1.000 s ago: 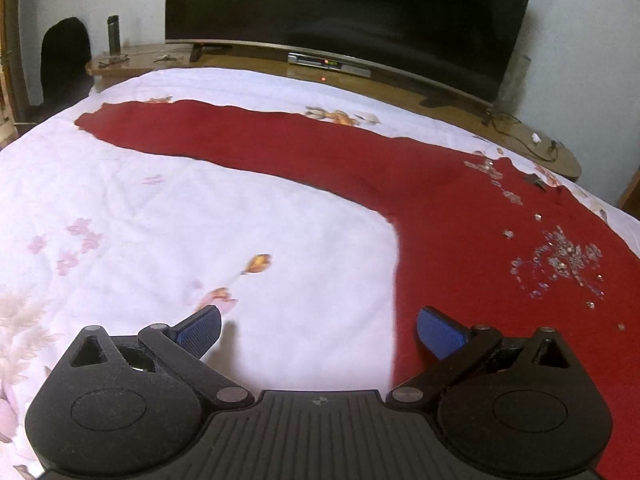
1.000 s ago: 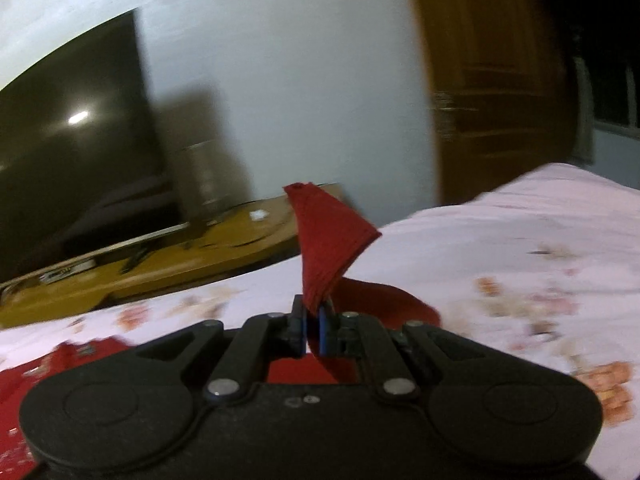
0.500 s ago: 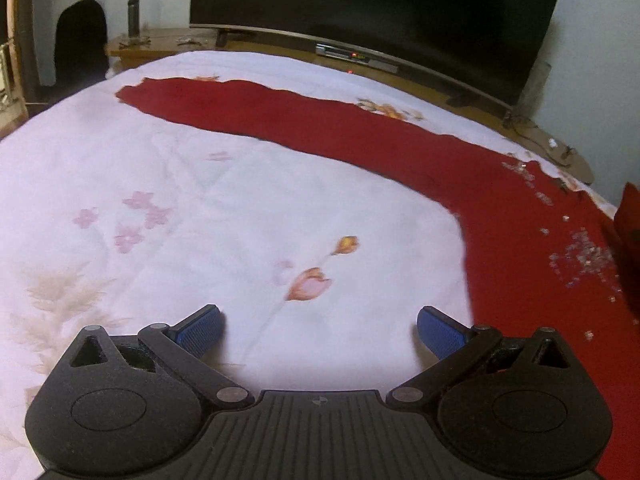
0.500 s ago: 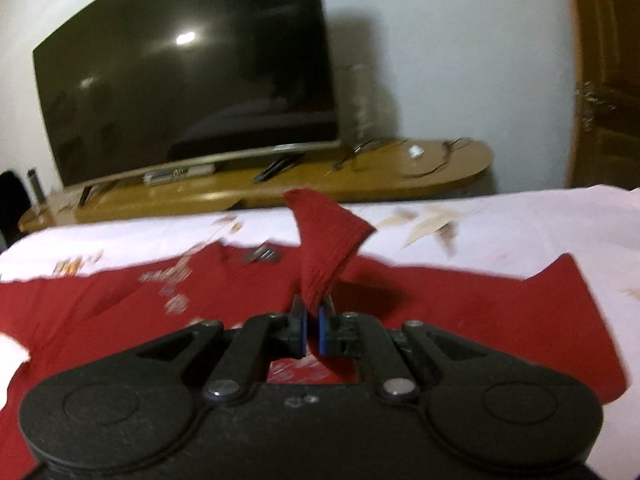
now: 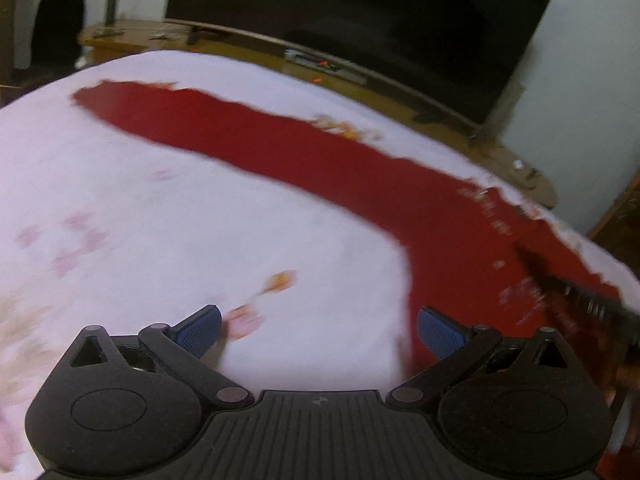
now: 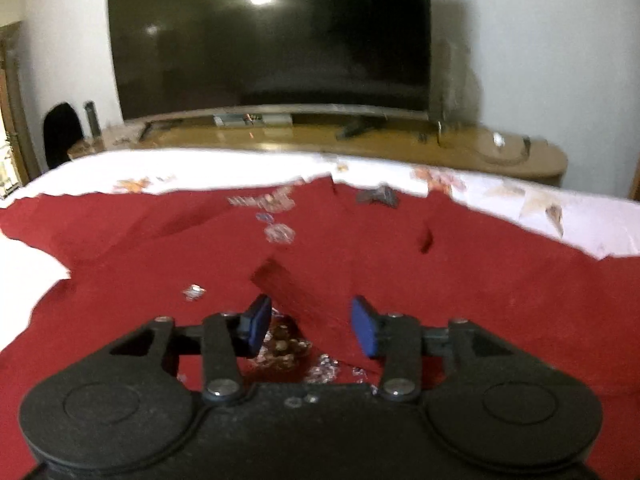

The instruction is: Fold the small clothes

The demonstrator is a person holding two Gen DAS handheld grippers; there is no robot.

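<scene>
A dark red top [image 6: 400, 248] with sparkly beads on its chest lies spread on the white floral bedspread [image 5: 160, 220]. Its long left sleeve [image 5: 240, 140] stretches flat toward the far left of the bed. The right sleeve is folded over the body, and its cuff [image 6: 308, 292] lies loose between the blue pads of my right gripper [image 6: 310, 326], whose jaws are opening and no longer press on it. My left gripper [image 5: 318, 330] stands open low over the bedspread, beside the top's left edge, with nothing between its fingers.
A big dark television [image 6: 272, 40] stands on a low wooden cabinet [image 6: 320, 144] past the bed's far edge. Small items and cables lie on the cabinet. A wooden door [image 5: 624, 216] shows at far right. The other gripper [image 5: 580, 296] shows blurred at the right of the left wrist view.
My right gripper swung left and down, carrying the right sleeve over the body, then parted its jaws and let go of the cuff. The left gripper shifted a little over the bedspread, still open.
</scene>
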